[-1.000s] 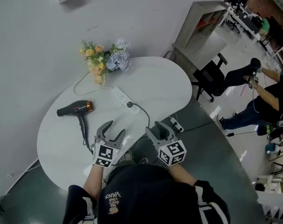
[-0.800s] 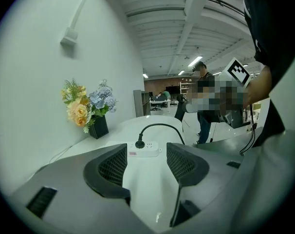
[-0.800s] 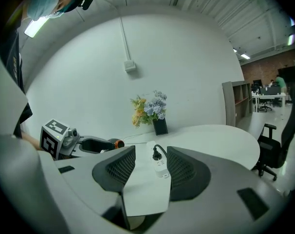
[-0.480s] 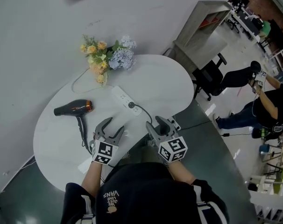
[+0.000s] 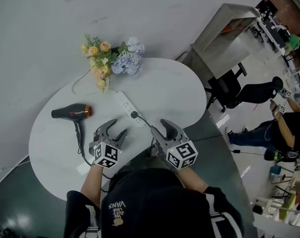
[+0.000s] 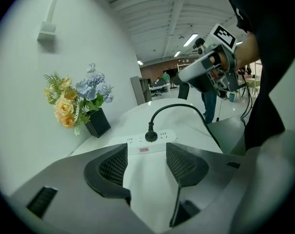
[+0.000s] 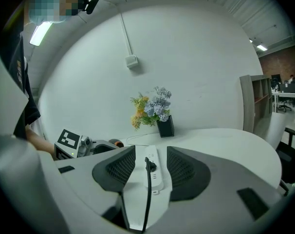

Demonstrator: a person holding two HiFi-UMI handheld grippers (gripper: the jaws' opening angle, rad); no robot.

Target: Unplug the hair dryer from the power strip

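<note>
A black hair dryer (image 5: 70, 113) with an orange band lies at the left of the white table (image 5: 175, 90). Its black plug (image 5: 134, 115) (image 6: 151, 136) (image 7: 151, 166) sits in the white power strip (image 5: 127, 107) (image 6: 138, 143) (image 7: 154, 168), and its cord (image 6: 179, 108) (image 7: 148, 194) runs off the near edge. My left gripper (image 5: 109, 133) (image 6: 146, 164) hovers open just short of the strip. Over the table's near edge my right gripper (image 5: 163, 129) (image 7: 146, 168) is open too, with the cord running between its jaws, not touching them.
A black vase of yellow and blue flowers (image 5: 111, 57) (image 6: 77, 99) (image 7: 153, 109) stands at the table's back by the wall. A second power strip (image 5: 183, 131) lies on the floor. A grey shelf unit (image 5: 224, 33), an office chair (image 5: 229, 86) and seated people are off to the right.
Both grippers have edged forward over the table toward the power strip. The view has shifted, so the dryer and strip sit further left in the head view.
</note>
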